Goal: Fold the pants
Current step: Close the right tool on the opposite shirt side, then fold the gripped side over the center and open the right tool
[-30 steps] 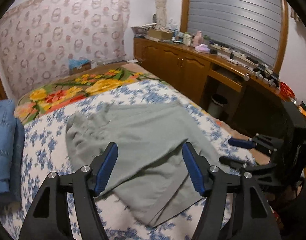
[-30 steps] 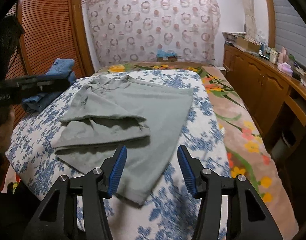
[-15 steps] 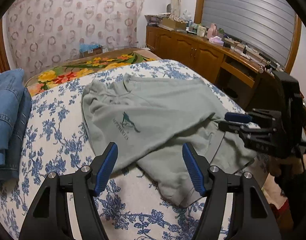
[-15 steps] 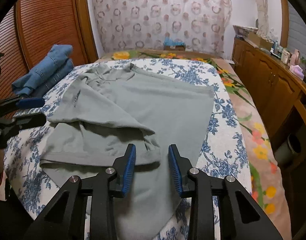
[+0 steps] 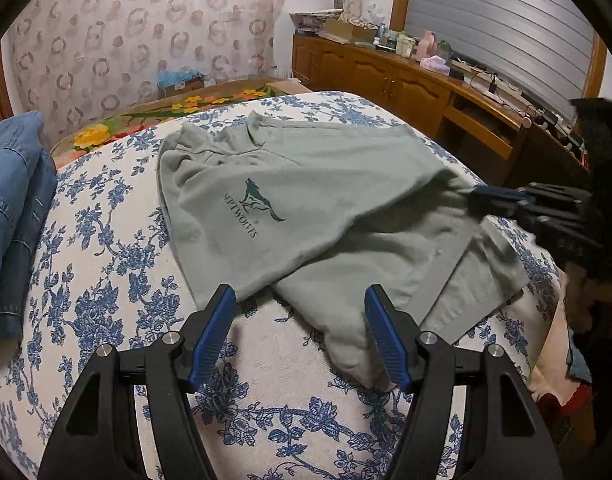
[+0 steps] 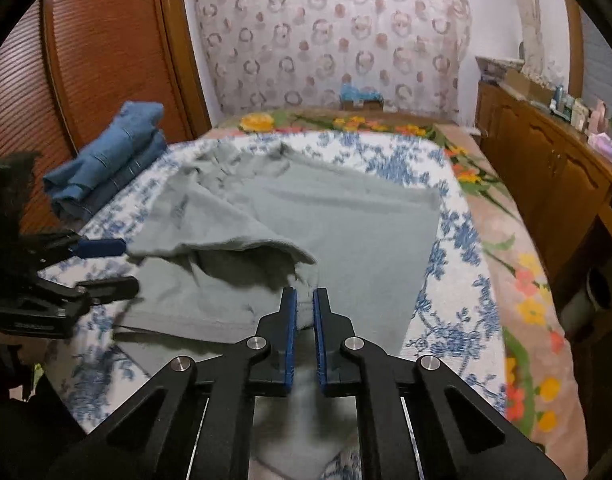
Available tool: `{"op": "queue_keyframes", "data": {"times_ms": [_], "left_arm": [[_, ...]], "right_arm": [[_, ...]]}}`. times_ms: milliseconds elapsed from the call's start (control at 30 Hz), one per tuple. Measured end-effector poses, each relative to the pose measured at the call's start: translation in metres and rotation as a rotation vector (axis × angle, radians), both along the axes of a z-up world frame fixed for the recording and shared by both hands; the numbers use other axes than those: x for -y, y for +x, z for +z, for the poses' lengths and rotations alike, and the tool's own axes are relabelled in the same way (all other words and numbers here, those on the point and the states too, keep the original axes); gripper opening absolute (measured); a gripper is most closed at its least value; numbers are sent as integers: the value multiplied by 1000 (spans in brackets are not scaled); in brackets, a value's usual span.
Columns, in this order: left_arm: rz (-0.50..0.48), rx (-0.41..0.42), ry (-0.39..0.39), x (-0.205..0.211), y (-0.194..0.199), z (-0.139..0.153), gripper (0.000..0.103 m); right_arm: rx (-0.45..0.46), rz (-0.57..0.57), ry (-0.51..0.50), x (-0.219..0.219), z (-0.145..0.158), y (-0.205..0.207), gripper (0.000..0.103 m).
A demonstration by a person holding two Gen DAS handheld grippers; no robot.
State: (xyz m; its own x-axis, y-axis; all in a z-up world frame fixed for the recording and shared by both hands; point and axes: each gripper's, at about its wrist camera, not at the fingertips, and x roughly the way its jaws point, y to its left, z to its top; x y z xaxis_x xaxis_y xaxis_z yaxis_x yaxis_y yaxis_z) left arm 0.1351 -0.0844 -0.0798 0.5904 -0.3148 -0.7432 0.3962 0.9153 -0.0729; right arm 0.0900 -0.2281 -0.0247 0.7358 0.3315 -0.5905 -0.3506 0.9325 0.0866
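Grey-green pants (image 5: 306,216) with a dark green wolf logo lie rumpled on the blue-flowered bedspread (image 5: 105,280); they also show in the right wrist view (image 6: 346,224). My left gripper (image 5: 299,332) is open and empty, just short of the pants' near edge. My right gripper (image 6: 302,316) is shut on a fold of the pants' hem and lifts it a little. It shows from the side in the left wrist view (image 5: 490,196). The left gripper shows at the left of the right wrist view (image 6: 105,264).
Folded blue jeans (image 5: 13,216) are stacked on the bed's left side, also in the right wrist view (image 6: 105,160). A wooden cabinet (image 5: 406,80) with clutter runs along the right of the bed. A wooden louvred door (image 6: 105,60) stands behind the jeans.
My right gripper has closed on the pants' hem fold. The left gripper has drawn back toward the pants' near edge and stays open.
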Motion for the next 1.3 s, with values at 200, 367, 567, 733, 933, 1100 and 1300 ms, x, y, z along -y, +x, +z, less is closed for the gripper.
{"op": "queue_keyframes", "data": {"times_ms": [200,367,567,733,933,1100,1300], "left_arm": [[-9,23,-19,-1,-8,10,68],[-25,41,-30,1,-15,18,68],[-41,40,-29,4,-16,18,68],[-43,22,-23,8,-15,11,68],[-47,-1,-9,13,-13,1,68],[-43,-24,4,14,-11,-9,68],[-40,-25,27,17,-10,-18,71]], "right_arm": [[71,6,15,8,20,-40,8],[86,7,2,13,22,-63,8],[60,-4,-3,22,12,-76,8],[23,-24,-4,28,1,-80,8],[-16,-46,31,36,-9,-81,8],[-39,-56,42,40,-13,-80,8],[-56,-59,43,39,-17,-75,8]]}}
